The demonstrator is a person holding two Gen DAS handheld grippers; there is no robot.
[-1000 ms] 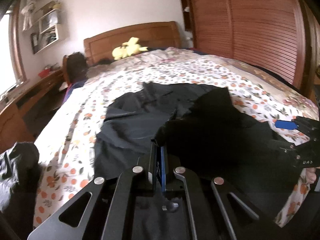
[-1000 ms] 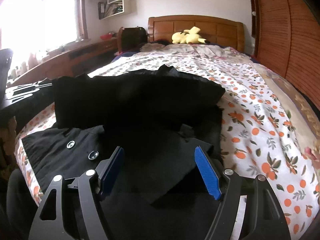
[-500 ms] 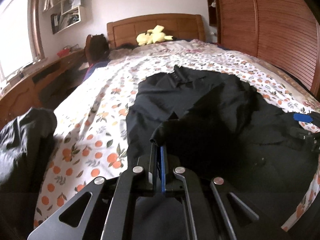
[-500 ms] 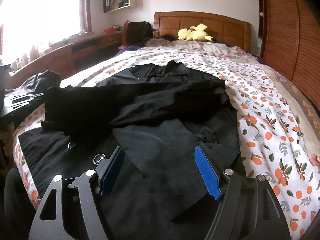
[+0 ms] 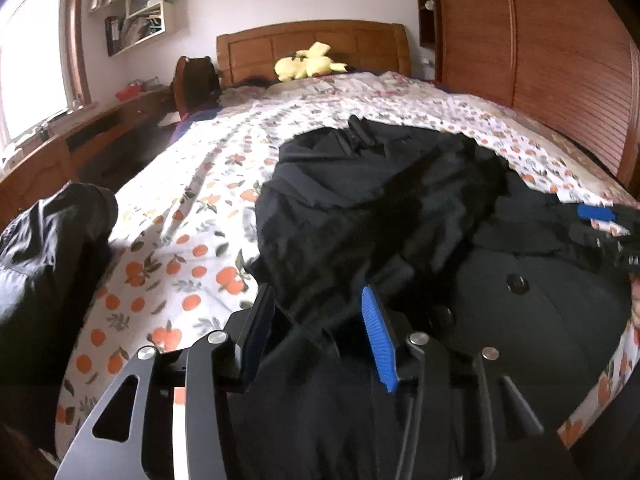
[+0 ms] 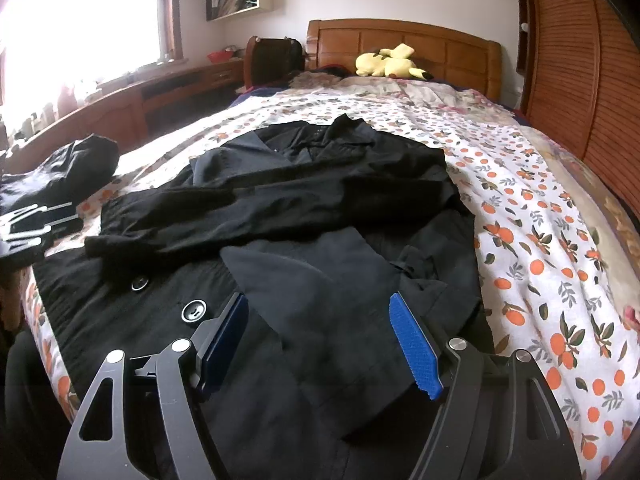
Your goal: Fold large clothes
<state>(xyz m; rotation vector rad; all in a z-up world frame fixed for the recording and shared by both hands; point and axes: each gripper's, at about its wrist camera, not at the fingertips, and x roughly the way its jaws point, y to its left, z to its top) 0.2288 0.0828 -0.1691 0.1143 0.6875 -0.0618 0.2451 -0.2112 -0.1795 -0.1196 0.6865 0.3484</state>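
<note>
We see a black coat [image 6: 320,216] spread on the bed [image 6: 540,240], on a white cover printed with oranges. In the right wrist view the coat fills the middle of the picture, its collar toward twelve o'clock and its lower part running down under the camera. One sleeve [image 6: 248,208] lies folded across the body of the coat, from about three o'clock to nine o'clock. Two round buttons [image 6: 194,311] show at about eight o'clock, just beside the left finger of the right gripper [image 6: 320,336].

The jaws of the right gripper stand wide. They hover over a flat flap of the coat and the blue pads do not press on anything.

In the left wrist view the left gripper [image 5: 316,332] sits at six o'clock. Its jaws have just been opening and now stand about half apart. The end of the sleeve [image 5: 320,280] lies between them, but the pads do not pinch it; the cloth rests loose in the gap. The right gripper [image 5: 600,220] appears here at three o'clock, at the edge of the coat.

A yellow plush toy [image 6: 390,65] lies at twelve o'clock by the wooden headboard [image 6: 440,40]. Another dark garment [image 5: 48,248] is heaped at nine o'clock beside the bed.
</note>
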